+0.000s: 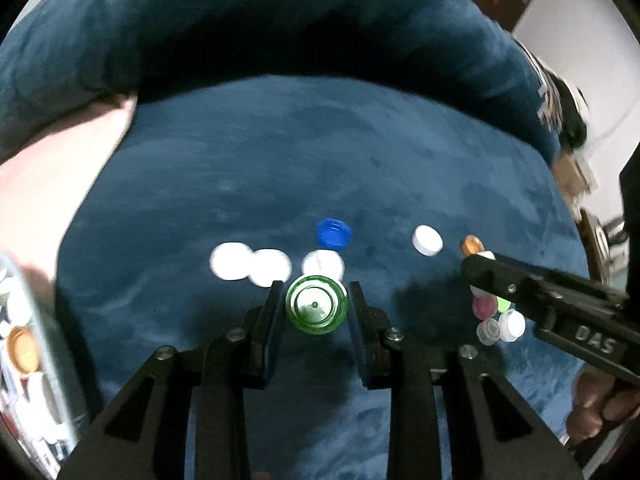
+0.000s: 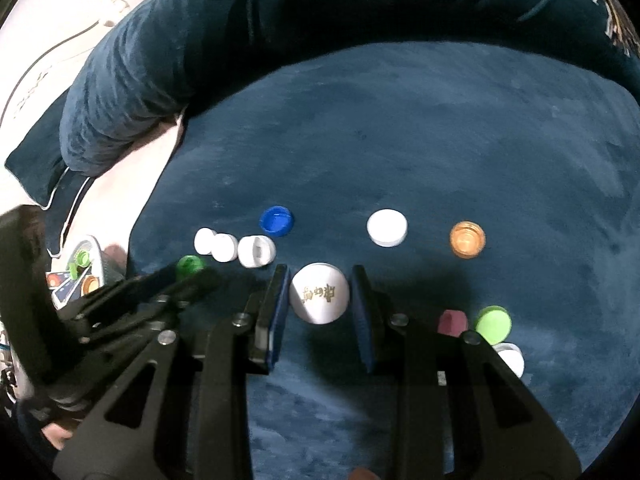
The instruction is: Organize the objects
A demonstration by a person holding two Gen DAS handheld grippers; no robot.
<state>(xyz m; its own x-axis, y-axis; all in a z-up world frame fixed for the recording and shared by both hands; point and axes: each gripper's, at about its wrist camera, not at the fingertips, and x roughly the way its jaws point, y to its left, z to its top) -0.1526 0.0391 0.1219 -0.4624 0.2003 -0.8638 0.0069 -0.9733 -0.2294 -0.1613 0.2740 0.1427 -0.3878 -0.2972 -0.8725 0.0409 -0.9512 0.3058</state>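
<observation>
Bottle caps lie on a dark blue velvet cushion (image 1: 360, 168). My left gripper (image 1: 316, 304) is shut on a green cap (image 1: 317, 309), held above the cushion. My right gripper (image 2: 320, 298) is shut on a white cap with gold lettering (image 2: 319, 298); the gripper also shows in the left wrist view (image 1: 480, 268). A row of three white caps (image 2: 234, 248), a blue cap (image 2: 276, 221), a white cap (image 2: 387, 227) and an orange cap (image 2: 467, 239) lie beyond the grippers. The left gripper with the green cap (image 2: 190, 266) shows at left in the right wrist view.
A pile of pink, light green and white caps (image 2: 490, 326) lies at the right. A tray (image 1: 24, 344) with more caps sits at the far left off the cushion. A raised blue cushion back (image 2: 360, 20) rings the far side. Pale floor (image 1: 44, 184) lies to the left.
</observation>
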